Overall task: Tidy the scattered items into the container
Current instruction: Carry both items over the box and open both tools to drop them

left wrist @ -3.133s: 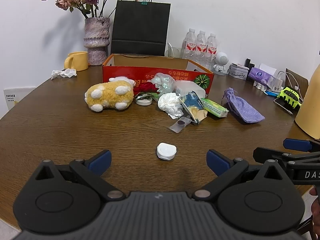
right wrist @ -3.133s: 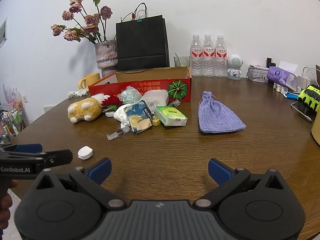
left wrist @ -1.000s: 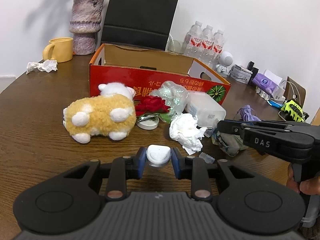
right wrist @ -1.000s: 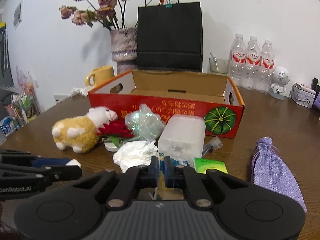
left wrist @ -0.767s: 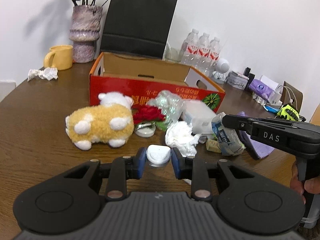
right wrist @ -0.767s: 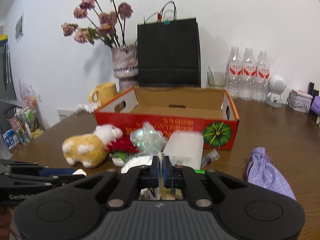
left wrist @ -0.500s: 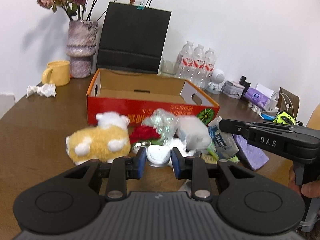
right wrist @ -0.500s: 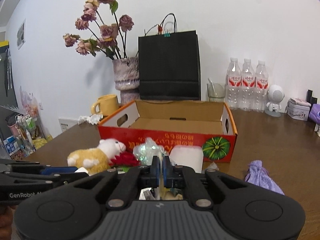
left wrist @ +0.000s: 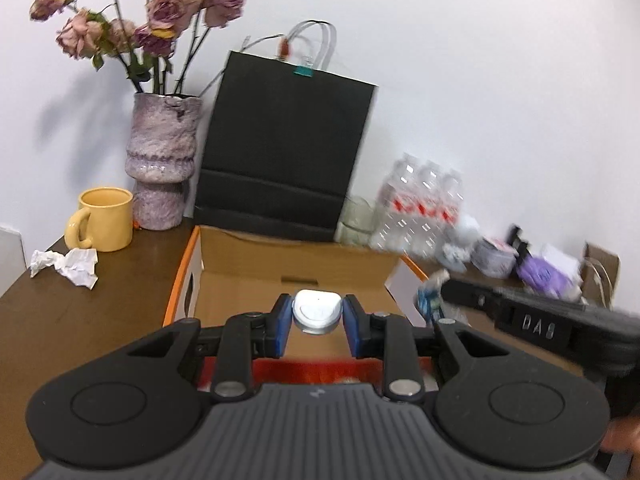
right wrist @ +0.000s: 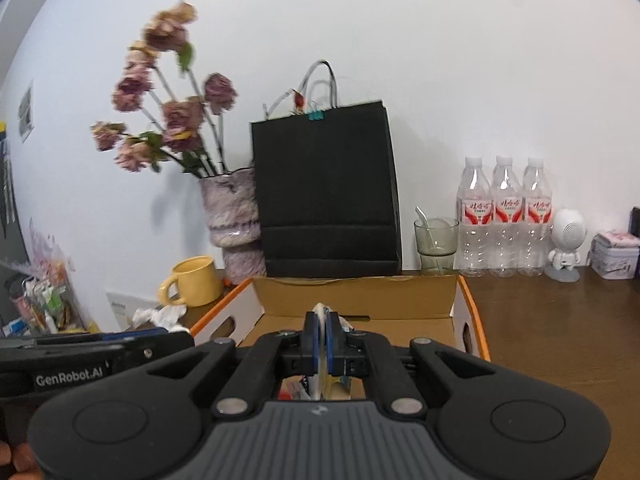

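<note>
Both grippers risen over box (left wrist: 288, 276), loads clamped.

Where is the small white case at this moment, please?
The small white case is clamped in the left gripper, centre of the left wrist view, in front of the open cardboard box whose far wall shows behind it.

each camera sits just behind its own gripper, close above the near edge of the cardboard box (left wrist: 224, 276), looking forward and slightly down toward the white wall. the left view faces in from the left, the right view from the right. both share the box (right wrist: 360, 292), black bag (left wrist: 284, 152), vase (right wrist: 236, 220), yellow mug (left wrist: 106, 218) and bottles (right wrist: 504, 216).
</note>
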Available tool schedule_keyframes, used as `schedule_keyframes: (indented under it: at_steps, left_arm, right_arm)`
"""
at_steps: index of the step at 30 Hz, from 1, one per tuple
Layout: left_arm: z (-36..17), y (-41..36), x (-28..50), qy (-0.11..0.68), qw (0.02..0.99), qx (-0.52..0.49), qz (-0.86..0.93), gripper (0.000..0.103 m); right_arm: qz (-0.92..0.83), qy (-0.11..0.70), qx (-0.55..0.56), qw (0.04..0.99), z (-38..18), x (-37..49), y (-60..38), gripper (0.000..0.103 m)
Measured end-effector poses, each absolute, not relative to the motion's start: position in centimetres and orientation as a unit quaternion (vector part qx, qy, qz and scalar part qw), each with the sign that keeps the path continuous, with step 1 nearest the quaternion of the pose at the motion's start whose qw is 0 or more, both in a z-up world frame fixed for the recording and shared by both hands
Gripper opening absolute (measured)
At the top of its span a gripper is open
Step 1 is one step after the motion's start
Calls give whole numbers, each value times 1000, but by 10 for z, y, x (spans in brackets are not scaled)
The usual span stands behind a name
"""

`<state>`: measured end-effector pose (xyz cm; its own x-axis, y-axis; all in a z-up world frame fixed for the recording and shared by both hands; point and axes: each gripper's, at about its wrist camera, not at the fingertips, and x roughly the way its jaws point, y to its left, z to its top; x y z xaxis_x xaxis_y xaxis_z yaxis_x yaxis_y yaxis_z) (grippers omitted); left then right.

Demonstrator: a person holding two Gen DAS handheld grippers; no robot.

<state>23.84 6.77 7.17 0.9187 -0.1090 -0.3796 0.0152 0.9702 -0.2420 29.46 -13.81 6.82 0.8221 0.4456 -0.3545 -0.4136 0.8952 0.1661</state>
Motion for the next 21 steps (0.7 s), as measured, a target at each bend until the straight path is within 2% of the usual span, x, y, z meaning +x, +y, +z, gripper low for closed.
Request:
schedule_keyframes:
  at_steps: [12,14,17,18,19,20,21]
  left_arm:
    - [31,73,318,257,961,-105,-13,30]
    - [27,73,320,263,959,-105,-10,38]
    - [27,76,320,261,959,-111,-2,70]
    - [28,76,320,260,959,-112,6,91]
    - [29,76,318,256,960,-111,20,103]
    - [31,76,317,251,962,-106,31,103]
    - [32,75,316,248,963,-100,37,103]
  right_arm:
    - [215,256,23,942,28,378,-129,3]
    - [216,265,21,940,24,380,-128,4]
    - [204,272,13,940,21,382,-127,11]
    - [196,275,9,941,20,383,-127,26]
    - [190,278,8,941,20,384,-127,55]
    - [186,282,6,941,20,385,-127,73]
    - [181,286,3,941,20,385,-128,102]
